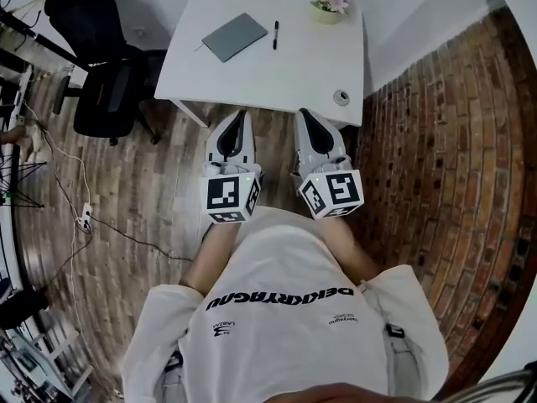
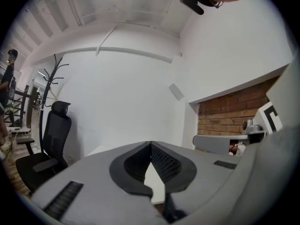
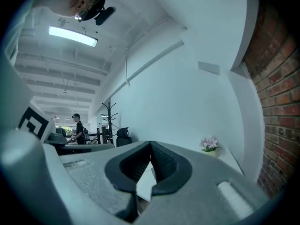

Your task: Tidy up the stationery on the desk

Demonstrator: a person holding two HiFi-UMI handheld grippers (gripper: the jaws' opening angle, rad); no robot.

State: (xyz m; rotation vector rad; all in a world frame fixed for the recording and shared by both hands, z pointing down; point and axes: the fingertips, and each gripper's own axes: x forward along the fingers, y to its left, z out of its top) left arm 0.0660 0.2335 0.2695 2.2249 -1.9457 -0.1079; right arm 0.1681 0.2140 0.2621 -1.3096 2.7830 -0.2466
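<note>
Black mesh and plastic, an office chair (image 1: 105,65), fills the upper left of the head view. It stands on a wooden floor (image 1: 143,191), where a white power strip (image 1: 84,218) and its cable lie near the left edge. Just right of the chair, at top centre, is a white desk (image 1: 310,70) carrying the stationery. A grey notebook (image 1: 234,36) lies at an angle in the desk's upper left part, and a black pen (image 1: 275,34) lies just beside it to the right, apart from it. Below the desk's near edge the left gripper (image 1: 242,117) points up the frame toward the desk; its own view shows the jaws pressed together at the tips with nothing between them. The right gripper (image 1: 304,114) is level with it, just to the right — likewise clenched and empty in its own view. At the desk's upper right corner sits a small pot of pink flowers (image 1: 329,2). Near the lower right corner lies a small round object (image 1: 341,97), too small to identify. A brick wall (image 1: 453,183) runs down the right side of the frame.
</note>
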